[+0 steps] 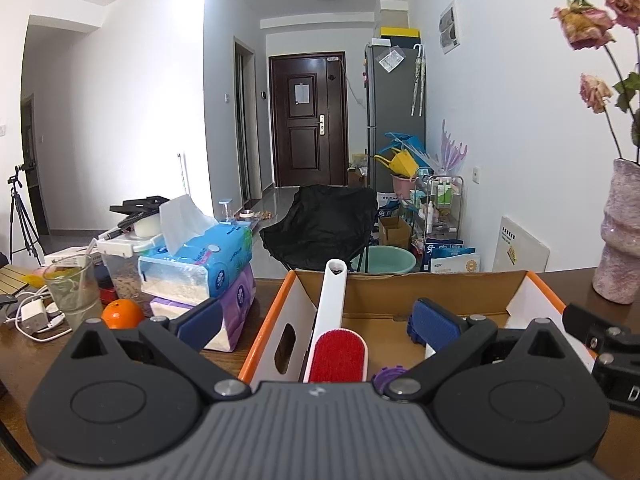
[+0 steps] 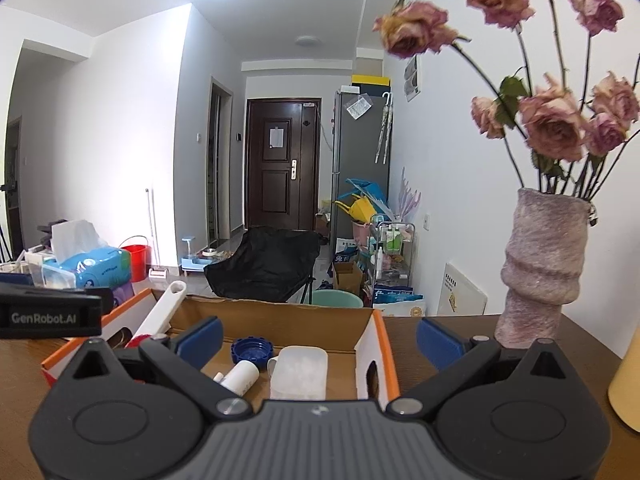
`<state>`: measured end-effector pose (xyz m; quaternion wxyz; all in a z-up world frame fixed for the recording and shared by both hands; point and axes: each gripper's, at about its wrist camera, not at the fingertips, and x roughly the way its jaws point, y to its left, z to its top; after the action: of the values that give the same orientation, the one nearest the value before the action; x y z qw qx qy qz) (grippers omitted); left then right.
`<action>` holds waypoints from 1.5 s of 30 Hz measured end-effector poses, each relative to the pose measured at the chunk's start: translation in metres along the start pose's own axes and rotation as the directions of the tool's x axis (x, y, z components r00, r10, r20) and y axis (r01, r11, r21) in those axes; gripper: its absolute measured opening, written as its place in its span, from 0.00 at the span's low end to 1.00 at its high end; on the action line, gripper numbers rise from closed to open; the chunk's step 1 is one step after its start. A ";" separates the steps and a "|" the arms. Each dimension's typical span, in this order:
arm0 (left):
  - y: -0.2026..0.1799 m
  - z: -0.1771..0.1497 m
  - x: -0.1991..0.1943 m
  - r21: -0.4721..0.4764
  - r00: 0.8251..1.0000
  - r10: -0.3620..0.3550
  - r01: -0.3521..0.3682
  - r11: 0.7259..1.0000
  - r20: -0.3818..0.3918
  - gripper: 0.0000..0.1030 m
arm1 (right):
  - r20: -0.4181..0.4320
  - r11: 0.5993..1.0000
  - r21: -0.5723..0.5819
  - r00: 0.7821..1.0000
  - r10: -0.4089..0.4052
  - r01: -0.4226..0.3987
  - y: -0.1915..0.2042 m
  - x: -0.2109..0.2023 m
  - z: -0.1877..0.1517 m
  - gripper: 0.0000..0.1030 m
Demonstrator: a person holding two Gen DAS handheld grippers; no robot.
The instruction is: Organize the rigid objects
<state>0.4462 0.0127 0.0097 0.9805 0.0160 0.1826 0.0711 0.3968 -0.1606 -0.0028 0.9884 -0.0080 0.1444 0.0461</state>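
Now lint brush (image 1: 335,336) leans in box (image 1: 267,320) between left gripper's (image 1: 318,326) wide, empty jaws

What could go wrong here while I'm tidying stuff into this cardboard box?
The lint brush leans on the cardboard box wall with its handle past the rim; a bump from the open left claw might tip it out. The right claw hangs open near the vase of dried roses, which looks top-heavy.
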 end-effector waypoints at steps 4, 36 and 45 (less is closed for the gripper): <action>0.004 0.000 -0.022 0.004 1.000 -0.008 0.008 1.000 0.003 1.00 | 0.009 1.000 0.006 1.000 0.001 -0.001 -0.004 -0.022 0.004 1.00; 0.025 -0.067 -0.265 0.002 0.996 -0.092 0.092 0.996 0.008 1.00 | 0.017 0.999 0.048 1.000 0.006 -0.007 -0.011 -0.261 -0.038 1.00; 0.032 -0.095 -0.324 0.005 0.996 -0.092 0.092 0.996 0.003 1.00 | 0.038 0.999 0.043 0.999 0.007 -0.009 -0.010 -0.326 -0.060 1.00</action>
<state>0.1091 -0.0018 0.0383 0.9830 0.0101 0.1816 0.0255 0.0695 -0.2009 0.0329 0.9907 0.0149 0.1268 0.0472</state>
